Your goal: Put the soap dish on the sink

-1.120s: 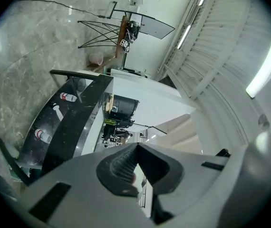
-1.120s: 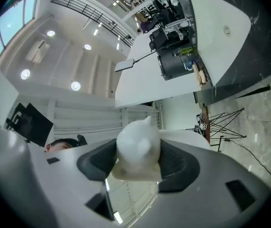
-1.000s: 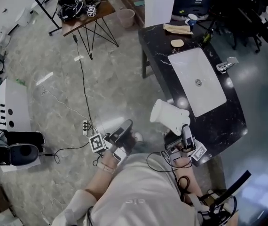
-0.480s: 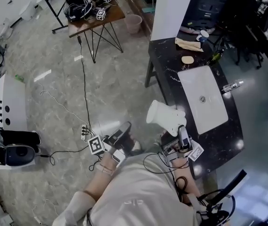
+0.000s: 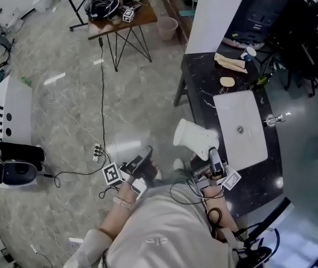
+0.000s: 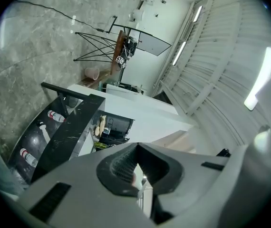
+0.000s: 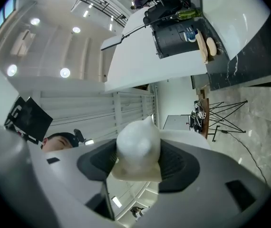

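the right tongs [image 7: 138, 164] grip a white, rounded, matte soap dish [image 7: 138, 146], dark ribbed pads [image 7: 177, 163] pressed against both its sides. beyond, a black marbled table [image 7: 242, 61] carries a white sink basin [image 7: 230, 8] and a tan oval bar [image 7: 212, 45].

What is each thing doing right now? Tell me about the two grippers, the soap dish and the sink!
Left gripper: shut, holding nothing.
Right gripper: shut on the soap dish.
Soap dish: held up off the counter, not yet on the sink.
Sink: empty basin, nothing in it.
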Available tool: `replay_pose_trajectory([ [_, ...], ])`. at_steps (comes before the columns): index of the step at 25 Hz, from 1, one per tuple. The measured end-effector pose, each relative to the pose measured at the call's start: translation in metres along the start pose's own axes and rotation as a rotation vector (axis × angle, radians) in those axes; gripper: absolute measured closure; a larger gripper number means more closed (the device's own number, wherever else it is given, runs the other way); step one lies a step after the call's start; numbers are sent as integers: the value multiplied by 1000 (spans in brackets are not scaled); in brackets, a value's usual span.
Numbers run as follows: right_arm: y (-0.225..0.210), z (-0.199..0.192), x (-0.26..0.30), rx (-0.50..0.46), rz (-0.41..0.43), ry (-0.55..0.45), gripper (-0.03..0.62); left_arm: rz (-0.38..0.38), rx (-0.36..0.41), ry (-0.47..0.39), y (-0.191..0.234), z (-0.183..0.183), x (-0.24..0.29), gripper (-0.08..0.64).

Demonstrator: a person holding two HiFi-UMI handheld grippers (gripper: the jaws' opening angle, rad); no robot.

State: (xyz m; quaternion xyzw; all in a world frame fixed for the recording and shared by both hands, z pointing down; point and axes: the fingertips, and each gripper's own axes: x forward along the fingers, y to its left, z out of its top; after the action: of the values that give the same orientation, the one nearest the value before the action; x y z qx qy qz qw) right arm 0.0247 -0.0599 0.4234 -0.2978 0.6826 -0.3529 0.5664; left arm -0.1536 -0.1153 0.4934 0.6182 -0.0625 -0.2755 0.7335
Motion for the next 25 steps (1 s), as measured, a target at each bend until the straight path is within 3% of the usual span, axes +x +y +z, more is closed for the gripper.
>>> replay_pose_trajectory([
  [3,-17,13,9,-48,-31,65,322,1,13,-29,1,3,9,554],
  [8,-52,42,28,-216,-137,200,322,17,36,-84,0,3,23,554],
  [15,-89,96,62,-289,-150,231,322,41,91,-147,-1,-4,32,554],
  [25,-148,138,104,-539,-225,394,322,66,133,-284,8,3,35,554],
])
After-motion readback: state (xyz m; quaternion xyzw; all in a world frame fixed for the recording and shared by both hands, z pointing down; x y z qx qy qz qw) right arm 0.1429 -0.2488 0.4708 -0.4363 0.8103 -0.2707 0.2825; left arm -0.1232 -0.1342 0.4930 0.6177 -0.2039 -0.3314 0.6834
